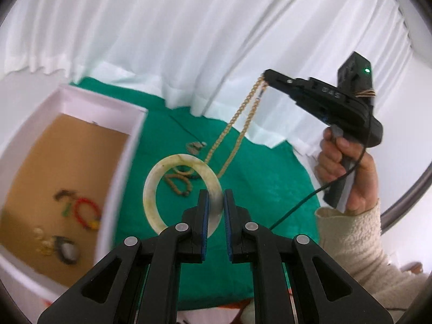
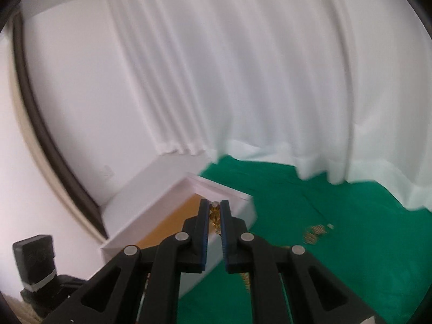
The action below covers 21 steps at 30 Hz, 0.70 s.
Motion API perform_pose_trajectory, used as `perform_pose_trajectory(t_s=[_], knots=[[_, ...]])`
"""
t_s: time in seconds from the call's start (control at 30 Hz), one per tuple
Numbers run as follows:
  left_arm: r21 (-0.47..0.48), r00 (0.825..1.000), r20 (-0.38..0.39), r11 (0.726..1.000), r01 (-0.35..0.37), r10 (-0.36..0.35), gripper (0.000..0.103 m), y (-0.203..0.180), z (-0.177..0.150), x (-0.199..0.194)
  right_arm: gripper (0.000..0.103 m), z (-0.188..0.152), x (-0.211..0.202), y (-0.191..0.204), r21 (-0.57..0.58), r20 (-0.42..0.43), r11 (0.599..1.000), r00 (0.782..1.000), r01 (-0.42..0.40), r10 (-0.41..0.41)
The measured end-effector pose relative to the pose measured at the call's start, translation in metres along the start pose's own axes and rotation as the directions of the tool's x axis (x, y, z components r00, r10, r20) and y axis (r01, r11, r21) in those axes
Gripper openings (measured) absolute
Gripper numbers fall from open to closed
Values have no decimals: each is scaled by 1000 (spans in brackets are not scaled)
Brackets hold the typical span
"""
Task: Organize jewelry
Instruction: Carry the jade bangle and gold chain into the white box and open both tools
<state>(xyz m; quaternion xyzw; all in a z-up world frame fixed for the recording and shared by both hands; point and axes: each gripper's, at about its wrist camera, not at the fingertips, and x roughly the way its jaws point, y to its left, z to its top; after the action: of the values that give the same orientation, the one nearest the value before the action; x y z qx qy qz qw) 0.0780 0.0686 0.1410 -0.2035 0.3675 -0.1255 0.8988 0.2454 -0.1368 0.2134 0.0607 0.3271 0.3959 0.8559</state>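
Above green felt cloth (image 1: 256, 167) | left gripper (image 1: 215, 205) clamps pale round jade bangle (image 1: 154, 178) | right gripper (image 2: 215, 216) pinches twisted gold chain (image 1: 237, 124) | white box (image 1: 118, 162) beside.

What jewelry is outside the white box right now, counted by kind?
Bangle: 1
Chain: 1
Bead strand: 1
Small metal piece: 1
Total: 4

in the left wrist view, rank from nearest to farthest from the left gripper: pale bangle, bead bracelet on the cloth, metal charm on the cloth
1. Pale bangle, clamped in the left gripper.
2. Bead bracelet, on the green cloth, seen through the bangle.
3. Metal charm, farther back on the cloth.
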Motion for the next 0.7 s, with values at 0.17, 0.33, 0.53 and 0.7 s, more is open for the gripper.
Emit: perform_pose_trajectory(t_s=[0.17, 0.33, 0.53, 0.7], knots=[[-33, 987, 65, 989, -144, 146, 9, 41, 15, -45, 8, 27, 13, 60, -75, 10, 990, 993, -116, 117], [-66, 939, 89, 943, -326, 331, 9, 95, 27, -54, 8, 41, 56, 109, -115, -23, 972, 979, -205, 204], [-89, 890, 21, 888, -452, 455, 9, 160, 19, -23, 8, 22, 135, 152, -121, -142, 955, 957, -269, 252], [-102, 852, -61, 846, -523, 520, 9, 211, 8, 10, 8, -18, 213, 168, -134, -271, 956, 937, -262, 219]])
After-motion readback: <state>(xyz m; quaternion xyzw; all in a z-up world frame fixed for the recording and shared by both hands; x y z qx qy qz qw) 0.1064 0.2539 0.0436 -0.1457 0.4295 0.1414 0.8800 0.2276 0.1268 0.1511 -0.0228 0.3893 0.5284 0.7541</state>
